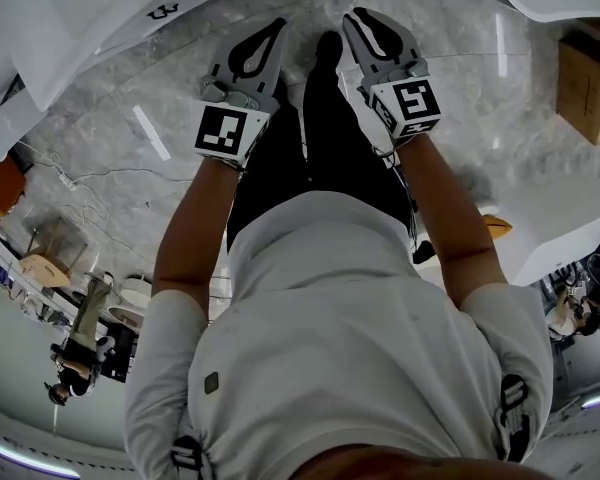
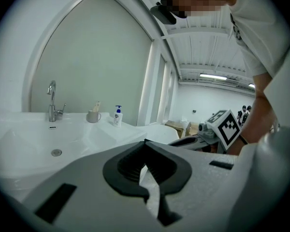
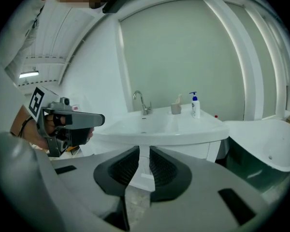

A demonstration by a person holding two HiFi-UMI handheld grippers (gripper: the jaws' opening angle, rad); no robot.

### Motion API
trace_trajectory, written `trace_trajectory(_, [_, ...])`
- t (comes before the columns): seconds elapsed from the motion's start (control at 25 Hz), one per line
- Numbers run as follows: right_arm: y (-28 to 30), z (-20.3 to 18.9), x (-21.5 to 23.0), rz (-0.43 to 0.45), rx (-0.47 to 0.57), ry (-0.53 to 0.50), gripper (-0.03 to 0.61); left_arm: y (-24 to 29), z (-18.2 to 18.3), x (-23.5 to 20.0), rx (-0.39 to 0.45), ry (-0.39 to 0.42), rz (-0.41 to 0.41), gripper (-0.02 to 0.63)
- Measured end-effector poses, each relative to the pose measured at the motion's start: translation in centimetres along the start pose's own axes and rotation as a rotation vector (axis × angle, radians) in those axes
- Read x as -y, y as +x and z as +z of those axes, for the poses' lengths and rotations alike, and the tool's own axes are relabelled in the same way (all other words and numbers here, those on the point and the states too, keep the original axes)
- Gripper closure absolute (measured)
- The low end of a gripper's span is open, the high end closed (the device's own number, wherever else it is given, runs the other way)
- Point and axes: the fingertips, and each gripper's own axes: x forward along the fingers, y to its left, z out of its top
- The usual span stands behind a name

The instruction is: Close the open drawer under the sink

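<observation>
Left tool [image 2: 145, 142] clenched, tips meeting on nothing. Right tool [image 3: 144, 151] slightly released, with a narrow empty gap between its pads. Both are held side by side near the person's body, apart from the white sink [image 3: 169, 125]; the drawer [image 3: 144, 170] sits under the sink on the far side, its white front showing through the right tool's gap, untouched.

Bright, even light from a ceiling strip [image 2: 215, 76]; edges fisheye-warped and dark.
</observation>
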Motion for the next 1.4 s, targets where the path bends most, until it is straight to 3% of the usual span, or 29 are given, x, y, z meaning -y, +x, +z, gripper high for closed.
trace_trajectory(0.32, [4.2, -7.0, 3.7, -0.049, -0.063, 0.043, 0.452, 4.2, -5.8, -2.0, -0.052, 0.001, -0.004, 0.604])
trace_trajectory(0.68, [9.3, -14.3, 6.4, -0.072, -0.118, 0.064, 0.425, 7.6, -12.1, -3.6, -0.05, -0.023, 0.027, 0.604])
trace_trajectory(0.92, [12.7, -18.2, 8.3, -0.08, -0.143, 0.015, 0.425, 10.2, -15.2, -4.6, -0.027, -0.052, 0.052, 0.604])
trace_trajectory(1.4, [17.5, -25.9, 11.5, -0.128, -0.196, 0.053, 0.387, 13.3, -20.3, -5.5, -0.067, -0.102, 0.073, 0.604])
